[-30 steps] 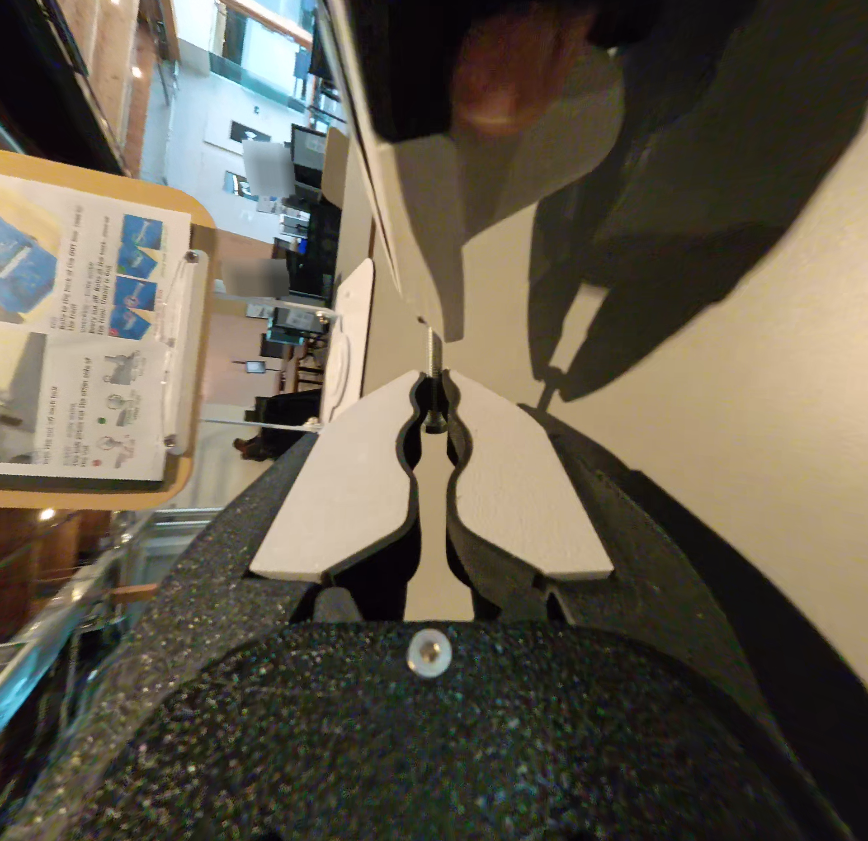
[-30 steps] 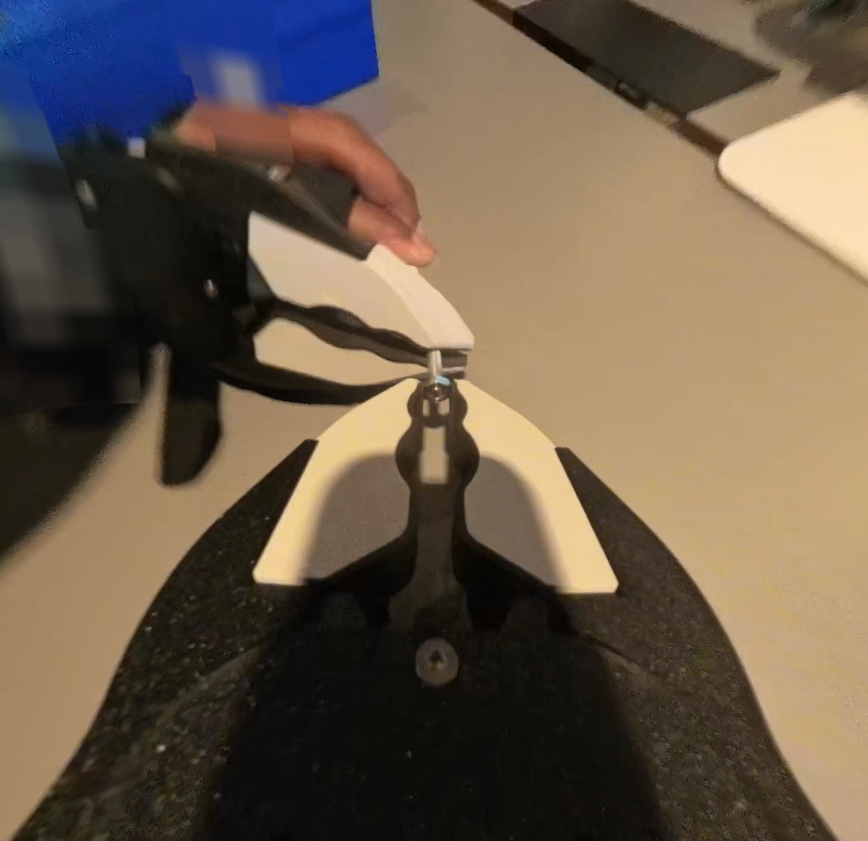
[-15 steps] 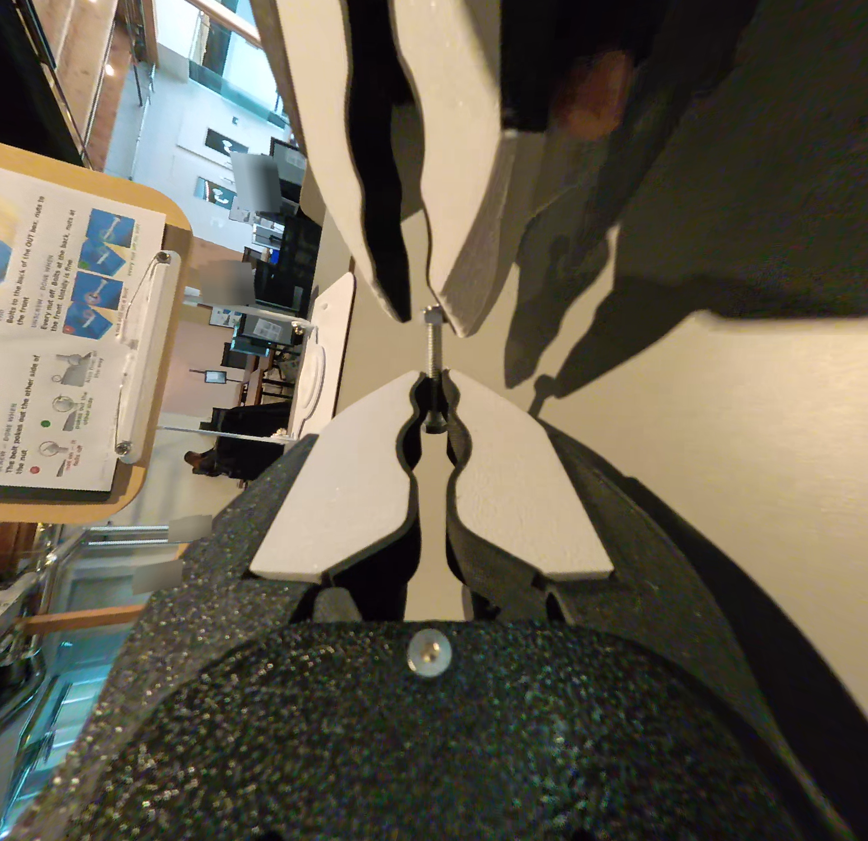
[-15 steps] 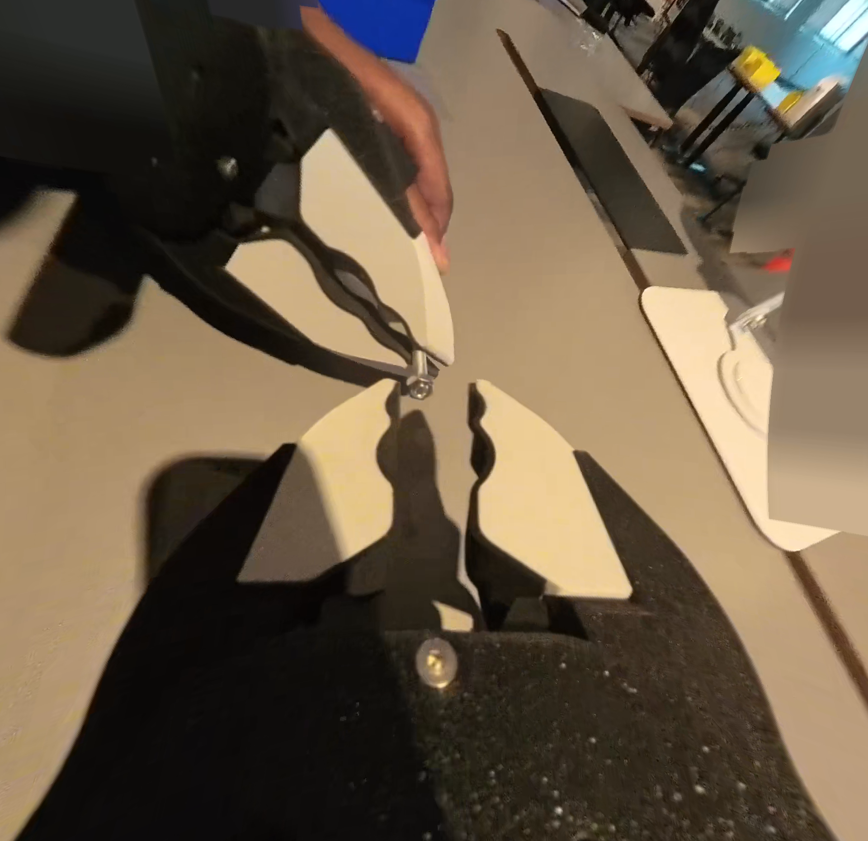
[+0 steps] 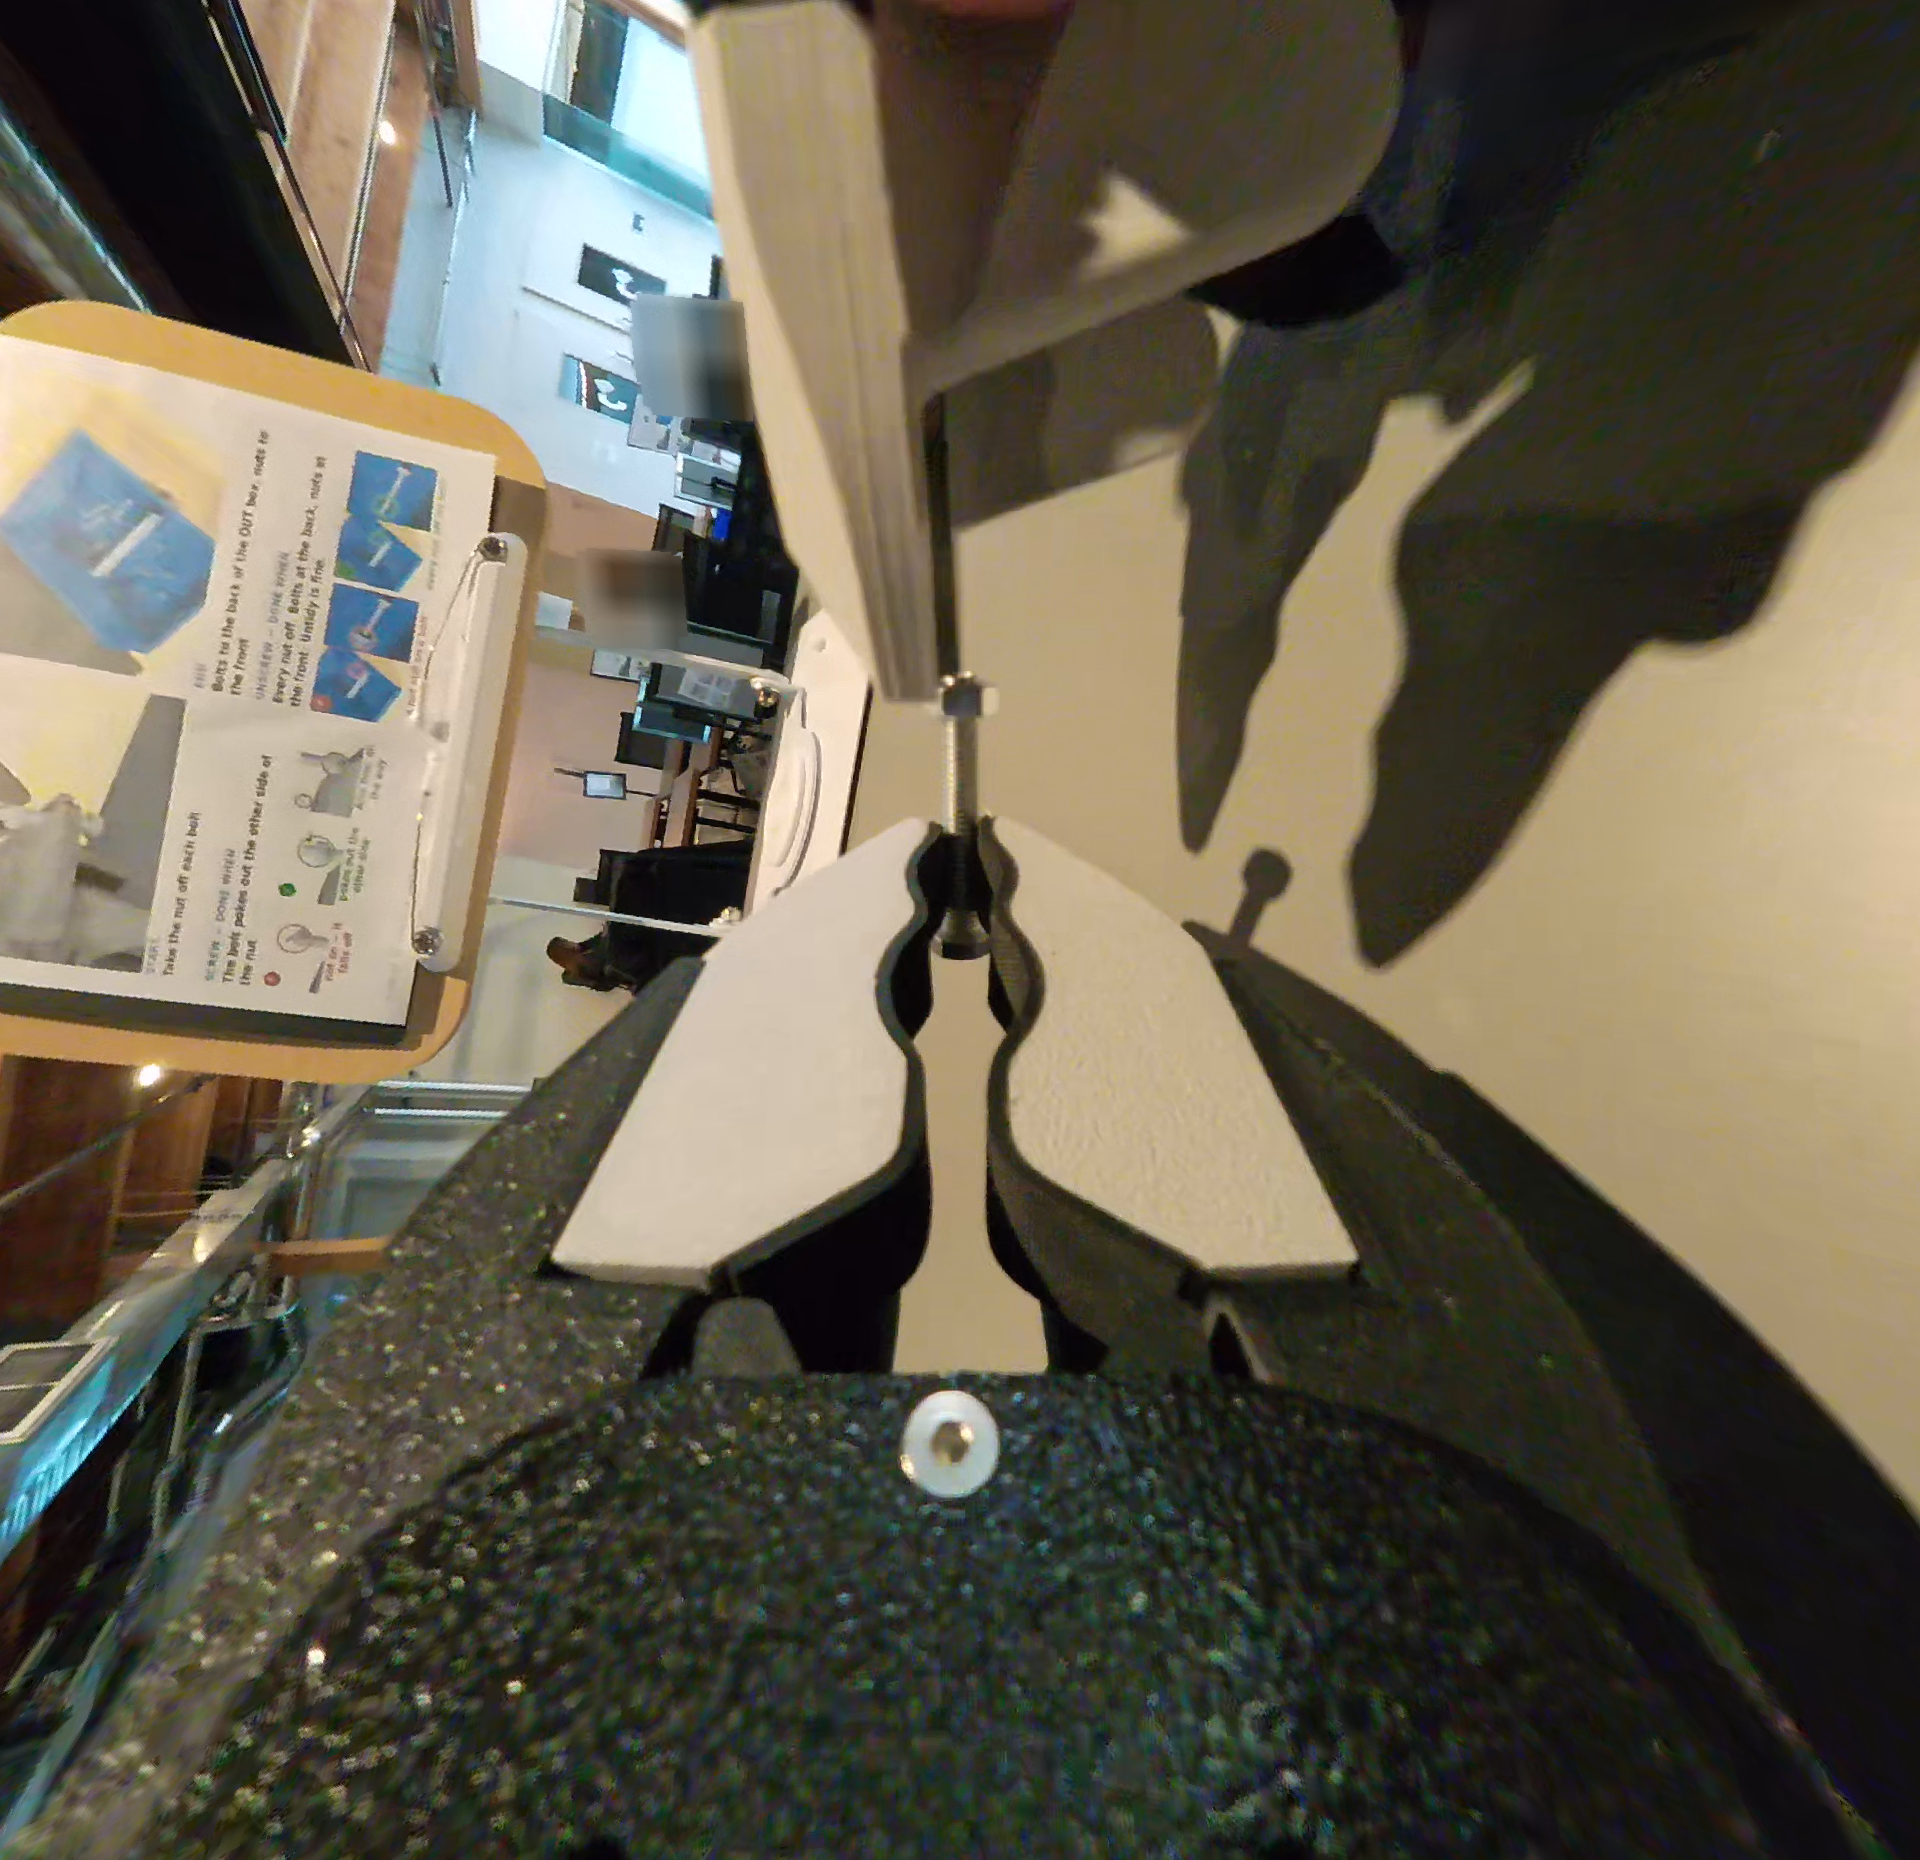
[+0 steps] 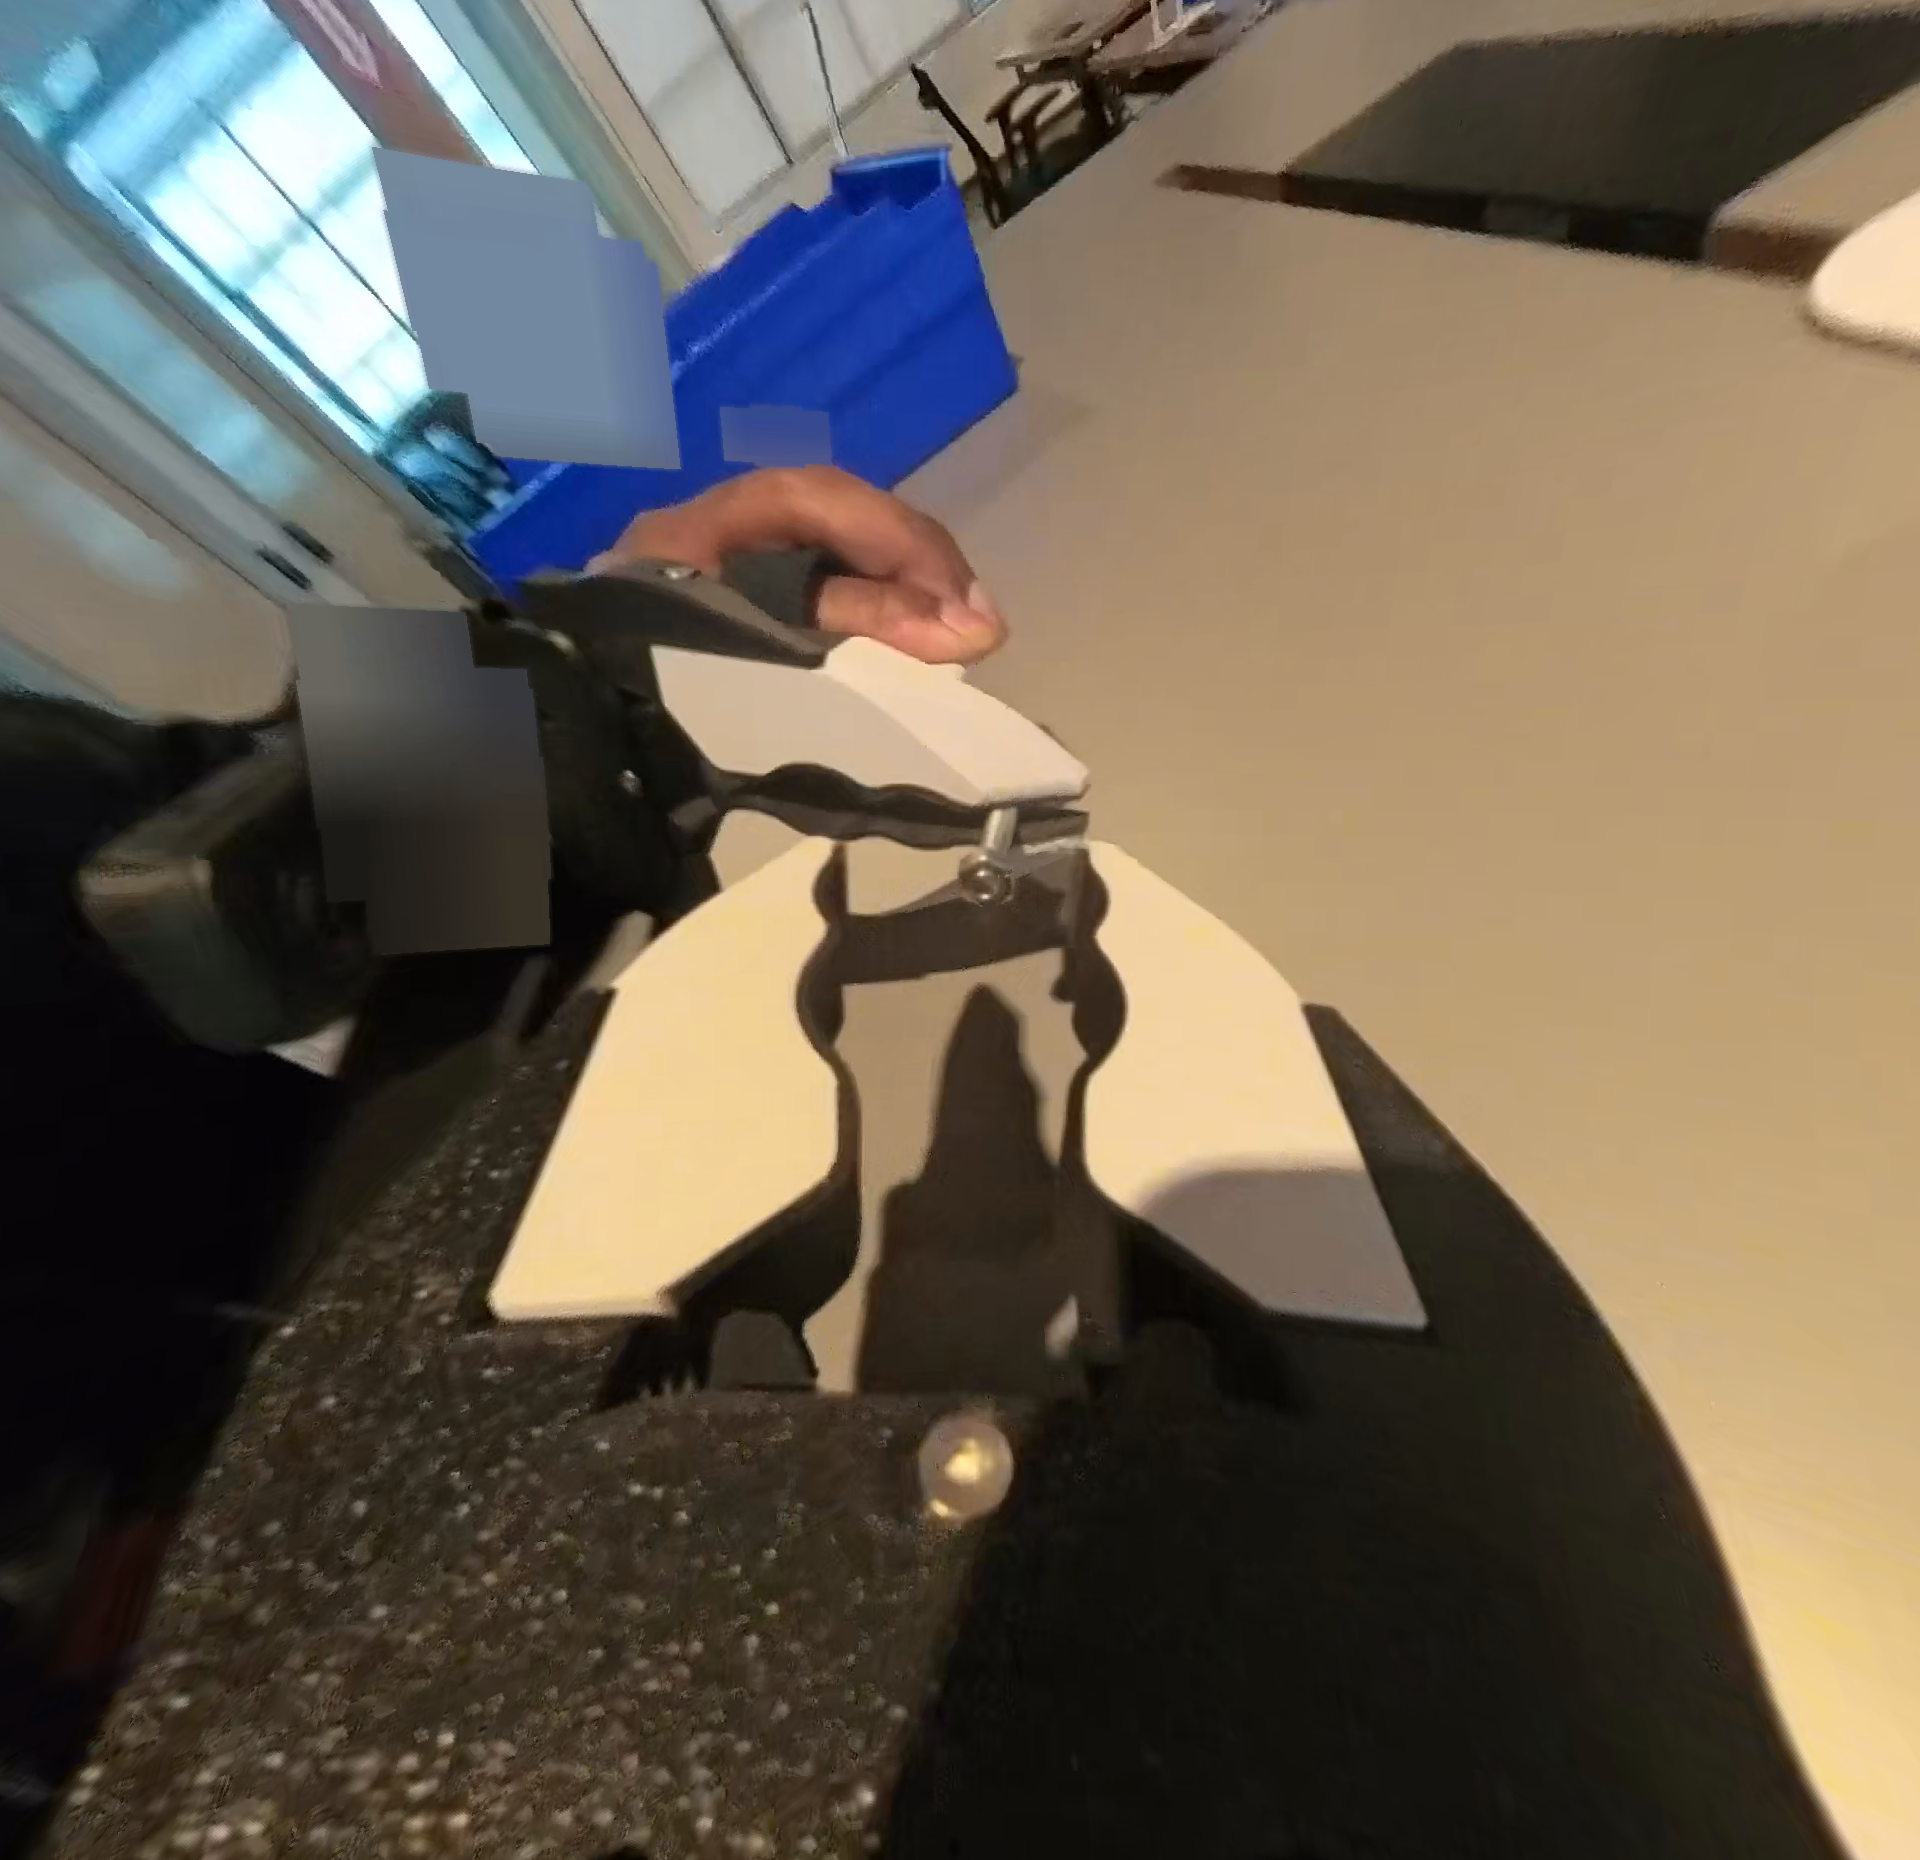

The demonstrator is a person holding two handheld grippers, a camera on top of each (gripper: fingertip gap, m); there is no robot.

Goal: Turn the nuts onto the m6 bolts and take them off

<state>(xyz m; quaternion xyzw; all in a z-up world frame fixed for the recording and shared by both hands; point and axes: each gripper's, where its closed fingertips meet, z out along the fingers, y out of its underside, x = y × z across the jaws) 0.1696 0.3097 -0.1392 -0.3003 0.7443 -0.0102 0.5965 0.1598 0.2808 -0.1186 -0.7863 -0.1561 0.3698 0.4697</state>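
Bolt (image 5: 957, 823) head hidden between fingers (image 5: 790, 1041)

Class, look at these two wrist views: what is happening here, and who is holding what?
A person works with a handheld gripper in each hand above a beige table. The left gripper is shut on the head end of an M6 bolt. A nut sits at the bolt's far tip. The right gripper is open, its fingers either side of the nut, not clamped on it. A blue bin stands behind.
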